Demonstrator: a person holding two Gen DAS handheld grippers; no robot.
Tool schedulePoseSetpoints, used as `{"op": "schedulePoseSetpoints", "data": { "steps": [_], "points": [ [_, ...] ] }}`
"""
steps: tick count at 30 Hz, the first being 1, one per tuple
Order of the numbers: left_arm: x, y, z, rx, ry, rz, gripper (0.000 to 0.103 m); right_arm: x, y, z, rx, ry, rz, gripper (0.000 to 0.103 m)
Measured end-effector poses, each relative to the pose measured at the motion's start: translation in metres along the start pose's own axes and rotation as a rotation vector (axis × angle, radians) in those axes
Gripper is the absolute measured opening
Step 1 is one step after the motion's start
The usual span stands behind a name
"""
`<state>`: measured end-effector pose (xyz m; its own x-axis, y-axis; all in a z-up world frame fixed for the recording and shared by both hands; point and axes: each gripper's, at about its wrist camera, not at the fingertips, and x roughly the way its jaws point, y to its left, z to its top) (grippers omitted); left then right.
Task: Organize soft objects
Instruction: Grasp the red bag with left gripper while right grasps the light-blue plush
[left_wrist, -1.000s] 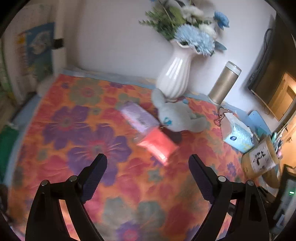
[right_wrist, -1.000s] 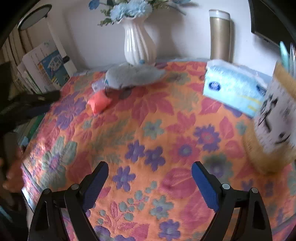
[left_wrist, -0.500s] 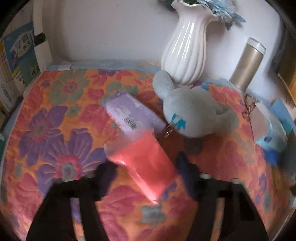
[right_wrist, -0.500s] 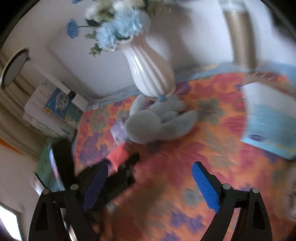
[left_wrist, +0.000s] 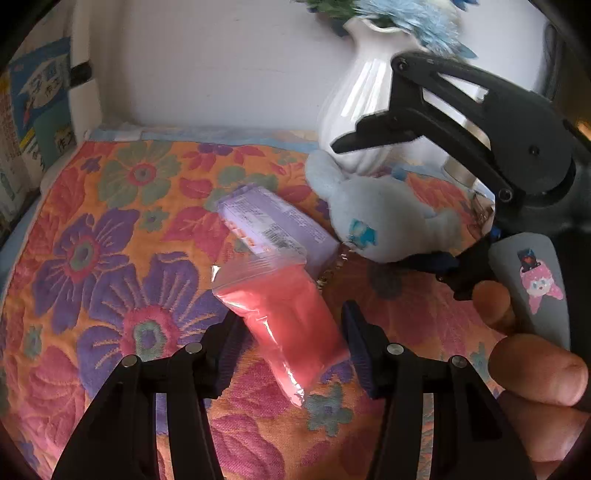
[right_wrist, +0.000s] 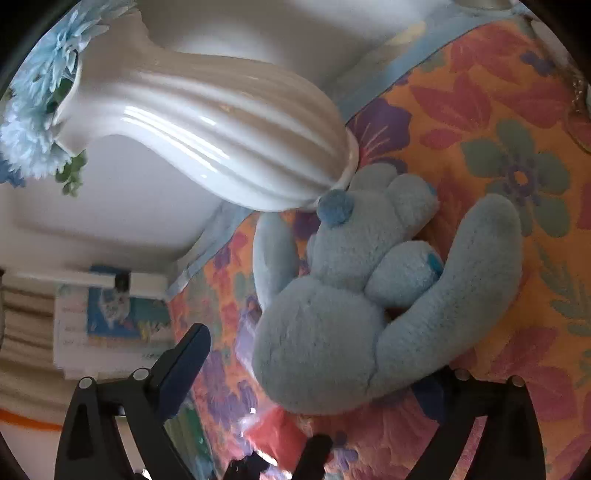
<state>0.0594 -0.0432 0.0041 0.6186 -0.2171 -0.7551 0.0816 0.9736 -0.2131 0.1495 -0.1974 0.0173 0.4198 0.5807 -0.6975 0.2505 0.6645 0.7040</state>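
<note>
A pink pouch (left_wrist: 284, 317) lies on the floral cloth, one end resting against a purple packet (left_wrist: 273, 225). My left gripper (left_wrist: 291, 317) is shut on the pouch, a pad pressing on each long side. Beside the packet lies a pale blue plush rabbit (left_wrist: 384, 221) (right_wrist: 332, 332), against the foot of the white vase (right_wrist: 221, 140). My right gripper (right_wrist: 310, 365) is rolled sideways and straddles the plush, with its jaws opening. One finger (left_wrist: 365, 136) hangs clear above the plush and the other (left_wrist: 432, 262) is low beside it. Neither pad presses on it.
The white vase (left_wrist: 354, 110) with blue flowers stands at the back by the wall, just behind the plush. Books (left_wrist: 37, 110) stand past the table's left edge. A person's fingers (left_wrist: 535, 369) hold the right gripper's handle at the right of the left wrist view.
My left gripper came down over the pink pouch and closed on it. My right gripper swept left across the table, rolled onto its side and now has the plush between its fingers.
</note>
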Motion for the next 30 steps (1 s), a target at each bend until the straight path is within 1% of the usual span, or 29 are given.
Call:
{"op": "schedulePoseSetpoints", "data": {
  "steps": [2, 3, 4, 5, 7, 9, 12, 13, 14, 15, 16, 19, 21, 22, 23, 24, 25, 26, 29, 30],
  "points": [
    [0.0, 0.004, 0.0, -0.022, -0.003, -0.027, 0.05, 0.002, 0.002, 0.001, -0.004, -0.015, -0.013, 0.094],
    [0.0, 0.004, 0.001, -0.024, -0.003, -0.03, 0.05, 0.002, 0.003, 0.001, -0.026, -0.019, -0.027, 0.085],
    [0.0, 0.003, 0.0, -0.02, -0.002, -0.027, 0.05, 0.002, 0.003, 0.001, -0.052, -0.021, -0.042, 0.066],
    [0.001, 0.002, 0.0, -0.017, -0.002, -0.024, 0.05, -0.001, 0.0, 0.001, -0.089, -0.026, -0.061, 0.062],
    [0.003, 0.001, 0.0, -0.015, -0.002, -0.021, 0.05, -0.004, -0.01, -0.001, -0.101, -0.017, -0.002, 0.059],
    [0.0, 0.001, -0.001, -0.021, -0.002, -0.029, 0.05, -0.016, -0.018, -0.01, -0.131, -0.02, 0.027, 0.059],
    [0.002, 0.007, 0.0, -0.034, 0.0, -0.05, 0.05, -0.042, -0.022, -0.032, -0.221, -0.039, 0.015, 0.059],
    [0.002, 0.008, 0.0, -0.038, 0.002, -0.062, 0.051, -0.051, -0.023, -0.041, -0.239, -0.04, 0.023, 0.059],
    [0.002, 0.01, 0.0, -0.043, 0.005, -0.084, 0.055, -0.064, -0.026, -0.053, -0.262, -0.039, 0.025, 0.059],
    [0.001, 0.01, 0.0, -0.046, 0.007, -0.098, 0.056, -0.072, -0.028, -0.061, -0.279, -0.034, 0.014, 0.06],
    [0.001, 0.012, -0.001, -0.054, 0.007, -0.107, 0.056, -0.081, -0.03, -0.07, -0.306, -0.02, 0.002, 0.06],
    [0.0, 0.012, -0.001, -0.065, 0.005, -0.114, 0.056, -0.1, -0.039, -0.099, -0.413, 0.057, -0.008, 0.061],
    [-0.001, 0.01, -0.001, -0.061, 0.004, -0.107, 0.055, -0.105, -0.048, -0.114, -0.478, 0.106, -0.064, 0.063],
    [-0.001, 0.008, -0.001, -0.053, 0.003, -0.098, 0.055, -0.106, -0.052, -0.118, -0.494, 0.118, -0.105, 0.068],
    [0.0, 0.007, -0.001, -0.048, 0.002, -0.088, 0.05, -0.107, -0.058, -0.119, -0.483, 0.122, -0.127, 0.073],
    [0.001, 0.007, 0.0, -0.044, 0.0, -0.088, 0.043, -0.112, -0.063, -0.117, -0.462, 0.115, -0.122, 0.077],
    [0.001, 0.007, 0.0, -0.045, 0.008, -0.117, 0.043, -0.116, -0.068, -0.115, -0.429, 0.102, -0.117, 0.079],
    [0.002, 0.007, 0.0, -0.044, 0.008, -0.13, 0.042, -0.121, -0.072, -0.113, -0.402, 0.09, -0.111, 0.079],
    [-0.004, 0.007, 0.0, -0.041, -0.019, -0.146, 0.041, -0.138, -0.089, -0.115, -0.339, 0.054, -0.103, 0.084],
    [-0.006, 0.007, -0.001, -0.041, -0.028, -0.148, 0.041, -0.143, -0.095, -0.119, -0.314, 0.04, -0.097, 0.088]
  ]
}}
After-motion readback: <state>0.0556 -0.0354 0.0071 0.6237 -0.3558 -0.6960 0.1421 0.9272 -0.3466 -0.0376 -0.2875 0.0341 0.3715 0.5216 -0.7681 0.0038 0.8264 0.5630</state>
